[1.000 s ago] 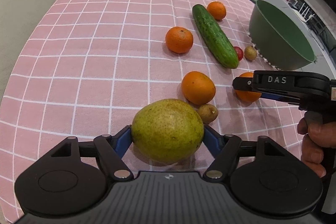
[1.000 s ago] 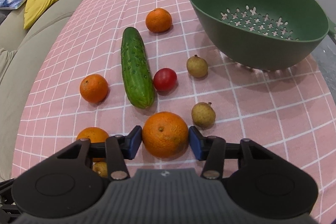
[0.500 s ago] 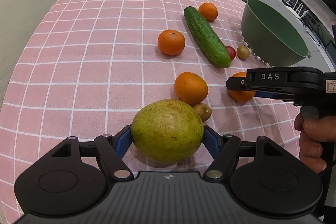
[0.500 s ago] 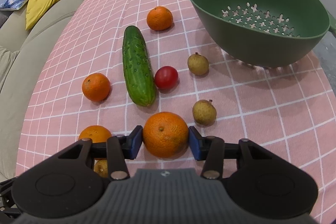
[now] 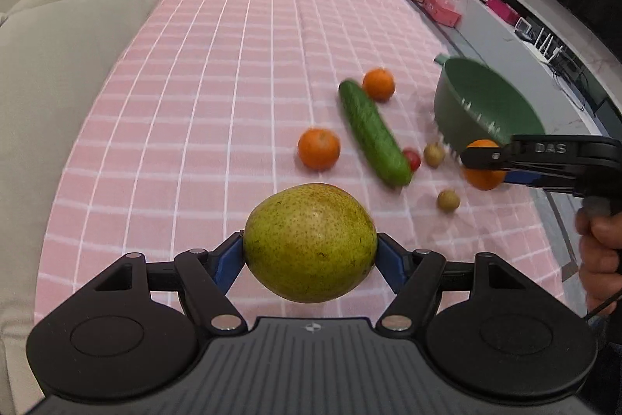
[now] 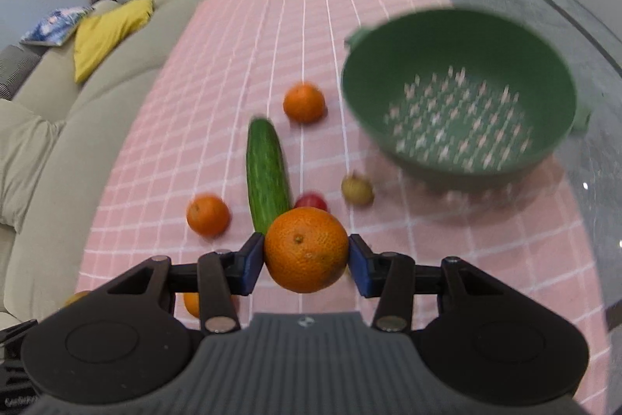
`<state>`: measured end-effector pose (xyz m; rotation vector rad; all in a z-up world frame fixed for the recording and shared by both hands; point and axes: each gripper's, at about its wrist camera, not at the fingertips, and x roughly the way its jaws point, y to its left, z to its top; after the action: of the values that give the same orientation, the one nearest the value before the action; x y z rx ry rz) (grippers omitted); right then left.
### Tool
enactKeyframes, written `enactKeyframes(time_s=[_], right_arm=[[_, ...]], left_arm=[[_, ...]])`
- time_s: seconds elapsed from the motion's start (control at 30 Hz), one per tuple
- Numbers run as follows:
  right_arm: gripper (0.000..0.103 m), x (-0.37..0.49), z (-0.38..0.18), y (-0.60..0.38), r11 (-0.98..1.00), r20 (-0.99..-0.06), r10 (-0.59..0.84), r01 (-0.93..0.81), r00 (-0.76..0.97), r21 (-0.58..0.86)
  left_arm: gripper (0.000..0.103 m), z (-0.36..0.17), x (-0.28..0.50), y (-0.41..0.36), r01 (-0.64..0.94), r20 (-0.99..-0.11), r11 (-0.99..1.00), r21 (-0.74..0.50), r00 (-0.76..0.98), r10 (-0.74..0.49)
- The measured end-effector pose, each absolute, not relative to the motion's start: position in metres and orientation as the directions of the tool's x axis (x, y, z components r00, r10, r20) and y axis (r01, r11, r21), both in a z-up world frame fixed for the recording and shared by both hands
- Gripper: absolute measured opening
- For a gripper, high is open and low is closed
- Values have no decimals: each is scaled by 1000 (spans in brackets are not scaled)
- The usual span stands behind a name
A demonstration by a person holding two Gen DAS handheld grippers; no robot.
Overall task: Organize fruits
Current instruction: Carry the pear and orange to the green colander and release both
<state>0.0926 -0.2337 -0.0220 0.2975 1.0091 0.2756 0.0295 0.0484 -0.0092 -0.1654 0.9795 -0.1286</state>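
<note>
Green-yellow pear (image 5: 310, 242) clamped in the left gripper (image 5: 310, 259), orange (image 6: 306, 248) pinched in the right gripper (image 6: 307, 261), both clear of the desk (image 5: 217, 111). Carrying step; next, over the green colander (image 6: 458, 104) ahead-right, then release.

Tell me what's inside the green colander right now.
Nothing shows inside the green colander: the right wrist view sees only its perforated bottom, blurred. The near inner wall hides behind the rim. The pear and orange sit clamped in the grippers.
</note>
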Motion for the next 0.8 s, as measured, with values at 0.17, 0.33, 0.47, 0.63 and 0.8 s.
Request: enactKeyframes(time_s=[0.17, 0.33, 0.47, 0.63, 0.8], right_arm=[[44, 108, 8, -259, 919, -745, 374, -114, 552, 376], [44, 128, 19, -286, 918, -727, 363, -89, 583, 388], [44, 150, 22, -310, 920, -721, 338, -53, 605, 387], [44, 181, 19, -340, 928, -734, 307, -18, 605, 373], [44, 211, 9, -353, 939, -759, 300, -39, 578, 342]], left_arm=[[82, 21, 59, 29, 81, -781, 982, -168, 597, -183], [82, 41, 93, -2, 141, -763, 981, -131, 618, -191], [82, 47, 119, -37, 204, -753, 974, -102, 624, -210], [82, 34, 143, -89, 300, -760, 952, -62, 604, -240], [82, 15, 167, -133, 355, -782, 933, -55, 566, -262]])
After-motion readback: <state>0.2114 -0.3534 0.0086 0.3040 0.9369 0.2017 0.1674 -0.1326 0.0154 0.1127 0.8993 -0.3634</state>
